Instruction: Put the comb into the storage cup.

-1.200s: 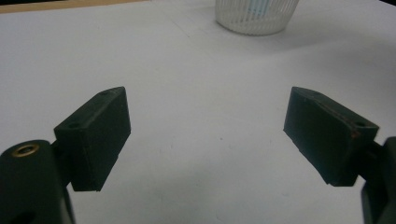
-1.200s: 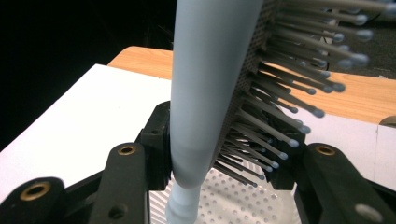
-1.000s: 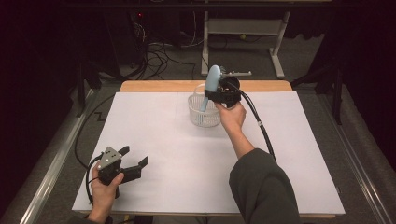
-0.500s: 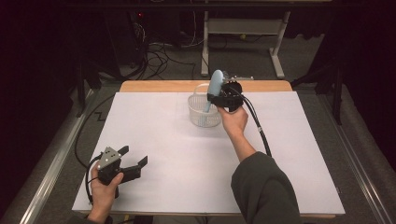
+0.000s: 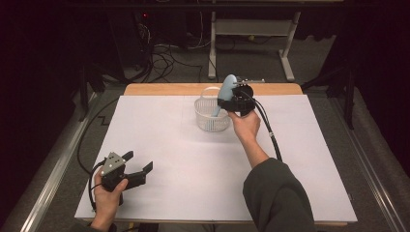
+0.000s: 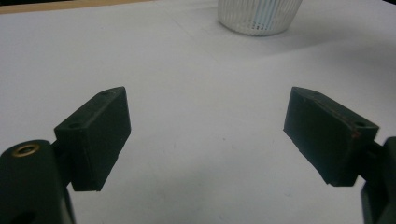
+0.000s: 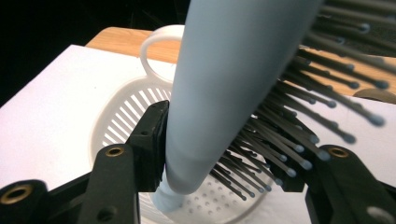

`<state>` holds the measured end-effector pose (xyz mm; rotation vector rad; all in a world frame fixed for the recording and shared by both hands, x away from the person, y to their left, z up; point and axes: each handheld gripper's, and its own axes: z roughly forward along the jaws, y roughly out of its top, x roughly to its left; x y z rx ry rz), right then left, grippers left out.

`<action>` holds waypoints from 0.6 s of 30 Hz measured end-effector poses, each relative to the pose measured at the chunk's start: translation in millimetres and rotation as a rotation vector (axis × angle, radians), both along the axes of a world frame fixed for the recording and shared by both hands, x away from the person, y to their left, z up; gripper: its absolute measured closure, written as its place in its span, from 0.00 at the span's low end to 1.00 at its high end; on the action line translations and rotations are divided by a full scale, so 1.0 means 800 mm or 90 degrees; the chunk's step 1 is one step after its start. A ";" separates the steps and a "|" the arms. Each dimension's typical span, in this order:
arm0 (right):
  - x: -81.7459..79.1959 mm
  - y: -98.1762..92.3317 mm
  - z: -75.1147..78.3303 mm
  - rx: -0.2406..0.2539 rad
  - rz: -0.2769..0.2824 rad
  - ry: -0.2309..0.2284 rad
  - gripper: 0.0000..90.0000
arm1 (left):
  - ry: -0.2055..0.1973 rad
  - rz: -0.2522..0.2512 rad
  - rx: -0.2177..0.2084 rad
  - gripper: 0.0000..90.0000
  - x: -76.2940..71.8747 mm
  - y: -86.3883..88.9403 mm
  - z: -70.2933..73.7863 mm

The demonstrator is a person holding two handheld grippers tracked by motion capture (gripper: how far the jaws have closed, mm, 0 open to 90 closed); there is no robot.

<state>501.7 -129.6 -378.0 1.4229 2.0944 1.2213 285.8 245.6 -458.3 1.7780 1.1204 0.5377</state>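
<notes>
At the far end of the white-covered table (image 5: 159,145), my right gripper (image 5: 231,99) stands a pale blue hairbrush (image 5: 226,92) over a white slotted basket (image 5: 209,118), its handle end dipping down inside the basket and its broad head rising above the rim. In the right gripper view the hairbrush (image 7: 224,84) runs up between my jaws: the left one lies against its smooth back, while the right one sits among the dark, ball-tipped bristles (image 7: 299,140). These jaws have just been opening, with the brush between them, and they now stand partly apart; whether the pads are pressing on it at this instant I cannot tell. The tip of the handle sits low, close to the perforated floor of the basket (image 7: 116,121) (contact between the two is hard to judge). The basket holds no other item that I can see, its ribbed wall and looped handle showing pale against the wooden table edge behind.

Near the front left corner, my left gripper (image 5: 138,166) hovers just above the white cover, jaws spread wide and holding nothing. In the left gripper view the basket (image 6: 259,16) stands well ahead of it, across bare white surface.
</notes>
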 end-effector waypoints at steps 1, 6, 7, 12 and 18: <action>0.000 -0.001 0.000 -0.002 0.000 0.002 0.51 | 0.000 0.000 0.000 0.17 0.000 0.000 0.000; 0.000 -0.003 0.001 -0.017 0.002 0.003 0.49 | 0.000 0.001 0.000 0.17 0.001 0.000 0.000; 0.000 -0.004 0.001 -0.020 0.001 0.004 0.49 | 0.000 0.001 -0.001 0.17 0.001 0.000 0.000; 0.002 -0.007 0.000 -0.042 -0.003 0.008 0.45 | 0.001 0.003 0.000 0.17 0.001 0.001 0.000; 0.003 -0.010 -0.002 -0.065 -0.005 0.017 0.42 | 0.003 0.003 0.000 0.17 0.001 0.001 -0.001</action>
